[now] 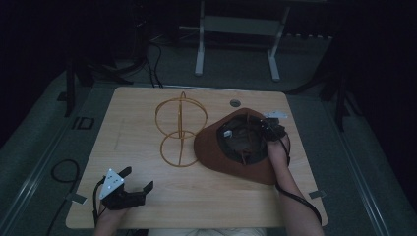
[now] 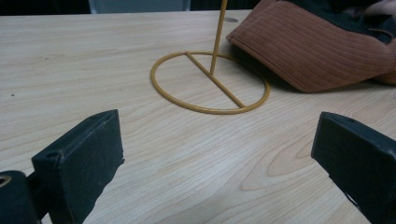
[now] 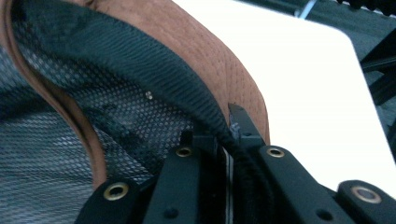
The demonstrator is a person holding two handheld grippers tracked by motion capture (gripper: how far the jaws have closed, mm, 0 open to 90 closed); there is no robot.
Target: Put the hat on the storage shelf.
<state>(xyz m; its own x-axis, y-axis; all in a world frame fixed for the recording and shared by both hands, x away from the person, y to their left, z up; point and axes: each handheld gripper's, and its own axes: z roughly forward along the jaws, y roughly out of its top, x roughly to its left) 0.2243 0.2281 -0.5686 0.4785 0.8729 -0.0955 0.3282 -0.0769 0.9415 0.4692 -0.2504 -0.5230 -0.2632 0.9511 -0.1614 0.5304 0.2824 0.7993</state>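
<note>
Pinching the ribbed brown hat (image 1: 235, 156) by its mesh-lined rim, right fingers (image 3: 236, 128) clamp; left fingers (image 2: 84, 154) gape wide.

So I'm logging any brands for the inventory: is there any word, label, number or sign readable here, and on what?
None can be read.
Small white tag inside the brown hat, seen from the high view: too small and blurred to read.
Wire hat stand, wooden table, left claw and right claw clamped on the hat's rim: no lettering visible.
</note>
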